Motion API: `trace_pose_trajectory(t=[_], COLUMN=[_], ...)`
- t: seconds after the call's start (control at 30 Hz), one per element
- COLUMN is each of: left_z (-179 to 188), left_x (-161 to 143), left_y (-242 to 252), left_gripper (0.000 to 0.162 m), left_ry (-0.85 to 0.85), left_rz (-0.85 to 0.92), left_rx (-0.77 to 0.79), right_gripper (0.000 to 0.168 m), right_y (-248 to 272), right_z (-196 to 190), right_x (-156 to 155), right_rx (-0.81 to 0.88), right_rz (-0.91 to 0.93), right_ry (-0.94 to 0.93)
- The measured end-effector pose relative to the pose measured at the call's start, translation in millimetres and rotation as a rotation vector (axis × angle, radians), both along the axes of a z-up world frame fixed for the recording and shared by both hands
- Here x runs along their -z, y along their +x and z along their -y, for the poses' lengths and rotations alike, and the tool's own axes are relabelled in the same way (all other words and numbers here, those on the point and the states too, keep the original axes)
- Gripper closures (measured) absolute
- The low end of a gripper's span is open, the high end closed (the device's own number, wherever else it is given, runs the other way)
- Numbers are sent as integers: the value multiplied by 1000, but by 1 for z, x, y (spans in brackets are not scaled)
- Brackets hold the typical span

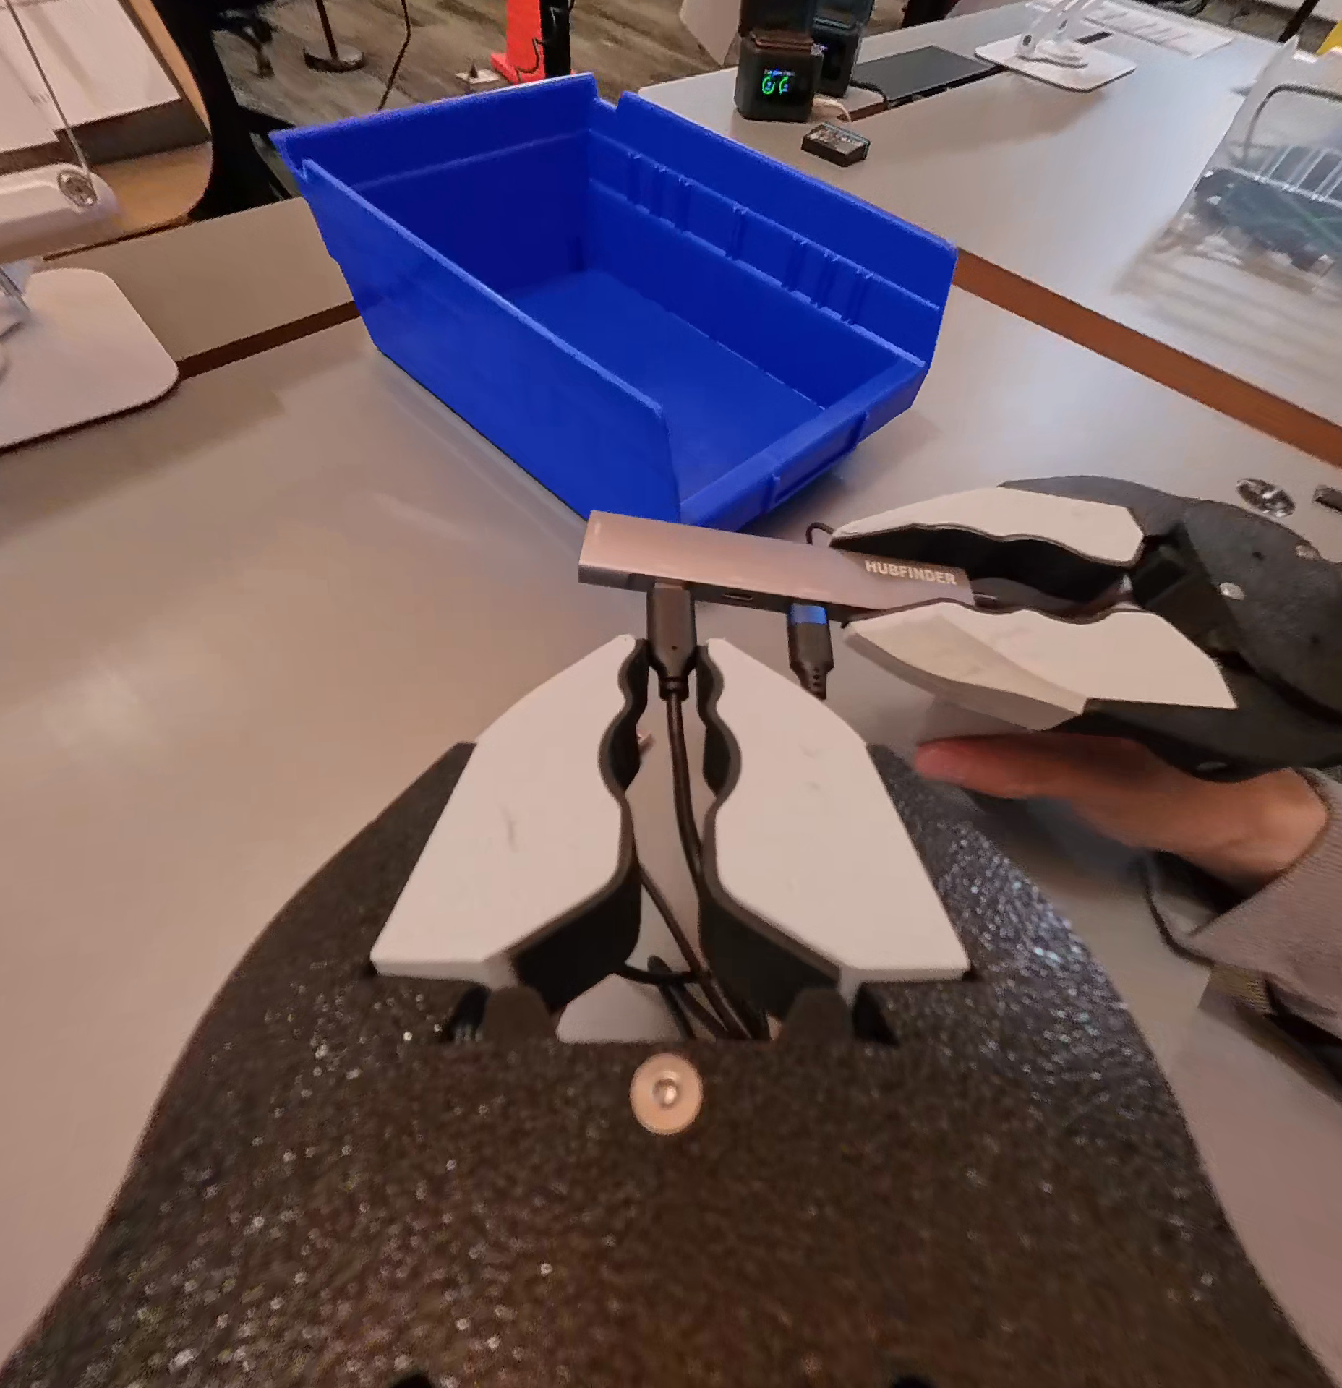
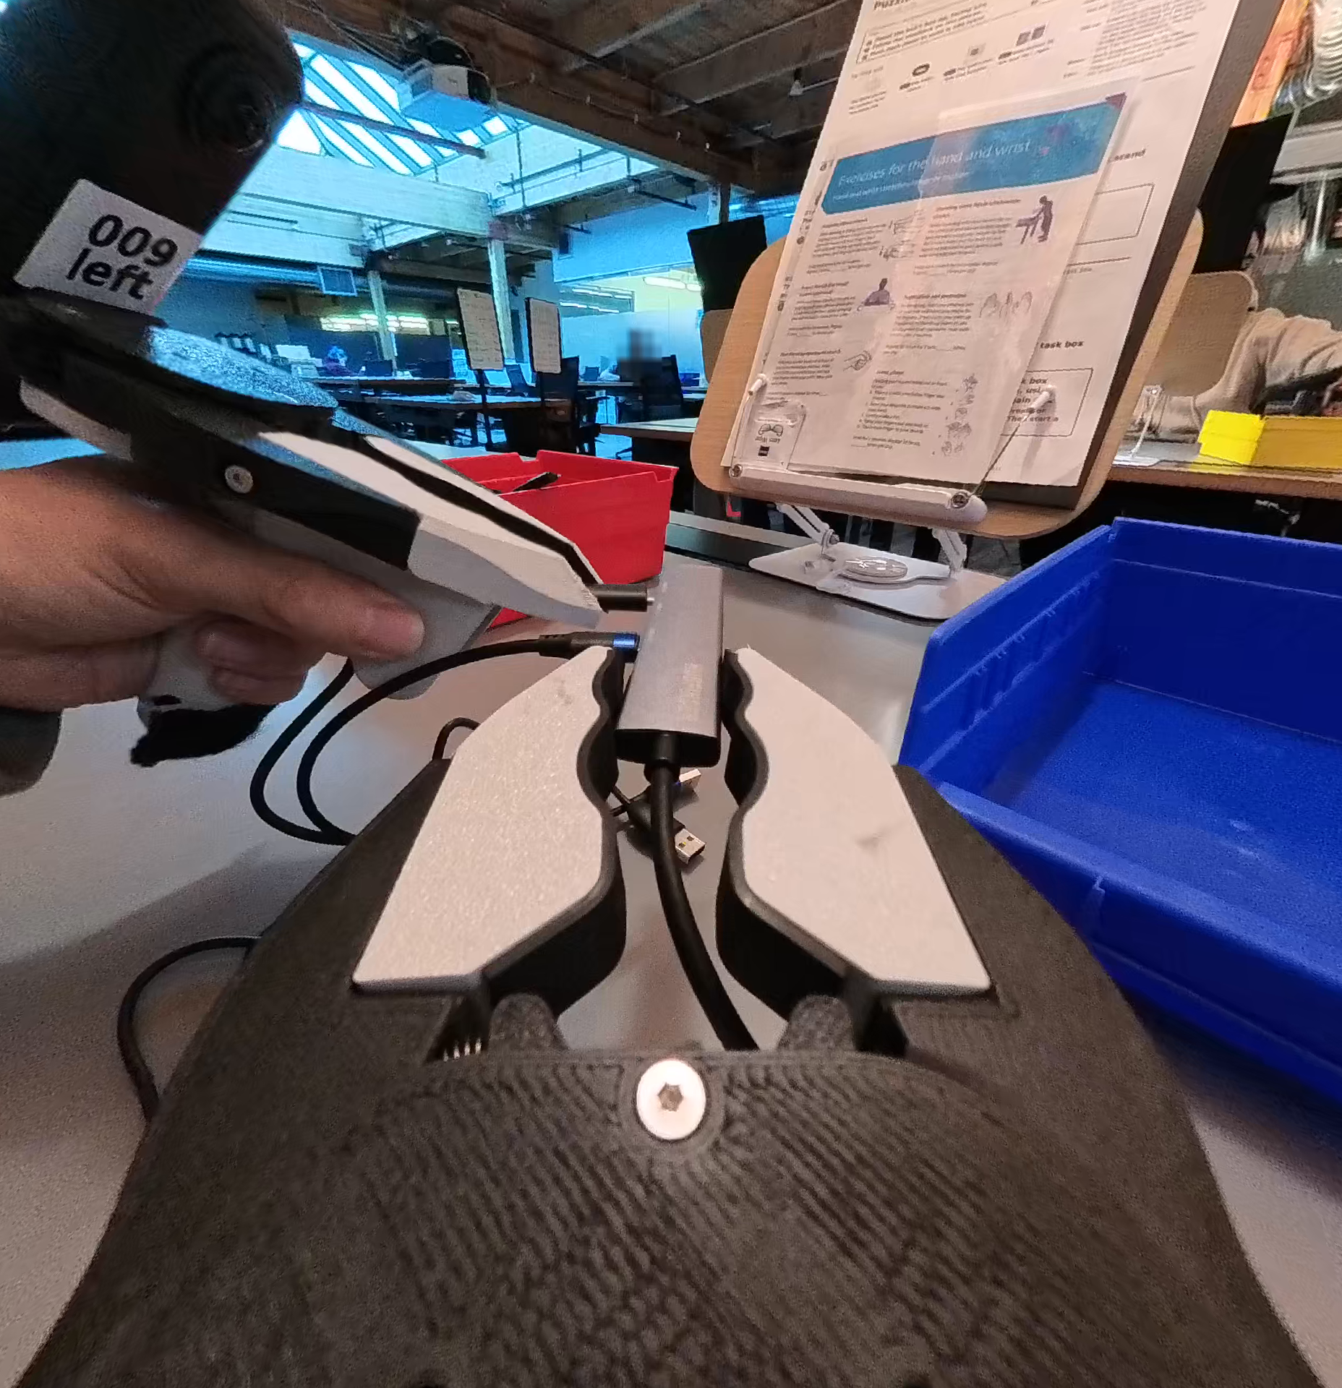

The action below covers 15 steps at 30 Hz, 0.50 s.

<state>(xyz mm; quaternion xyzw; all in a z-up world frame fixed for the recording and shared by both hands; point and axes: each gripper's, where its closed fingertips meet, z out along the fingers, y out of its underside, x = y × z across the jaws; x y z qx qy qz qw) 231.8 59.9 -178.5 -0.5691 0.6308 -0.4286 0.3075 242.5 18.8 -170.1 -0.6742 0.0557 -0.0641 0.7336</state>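
My right gripper (image 2: 672, 668) is shut on one end of a grey multi-port hub (image 2: 683, 616) and holds it above the table. The hub's own black cable (image 2: 679, 901) runs back between the fingers. My left gripper (image 1: 672, 652) is shut on a black cable plug (image 1: 668, 610) at the hub's (image 1: 728, 559) side. A little of the plug's metal tip (image 2: 648, 598) shows at the port. A blue-collared plug (image 1: 807, 638) sits in the port beside it. The right gripper (image 1: 841, 582) comes in from the right, and the left gripper (image 2: 597, 601) from the left.
An empty blue bin (image 1: 615, 315) stands just behind the hub, also on the right in the right wrist view (image 2: 1141, 751). A red bin (image 2: 608, 503) and a paper stand (image 2: 953, 300) are farther back. Loose black cable (image 2: 292, 751) and a USB plug (image 2: 687, 845) lie on the grey table (image 1: 202, 638). The left gripper's tips are roughly 5 centimetres from the right gripper's.
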Motion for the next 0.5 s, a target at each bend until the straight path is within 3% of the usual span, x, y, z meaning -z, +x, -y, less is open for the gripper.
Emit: trace_pose_trajectory(t=[0.03,0.4,0.5], left_z=[0,-2,-4], left_x=[0,12,2], left_y=[1,2,3], left_gripper=[150,151,151], left_ry=[19,240,211], left_rz=[3,-12,102], left_rx=[0,22,-8], right_gripper=[142,141,140], right_y=[0,-2,-2], right_z=[0,-1,-2], right_x=[0,3,6], right_rx=[4,-12,-27], right_rz=[-3,-5,-8], right_ry=[0,-30,-56])
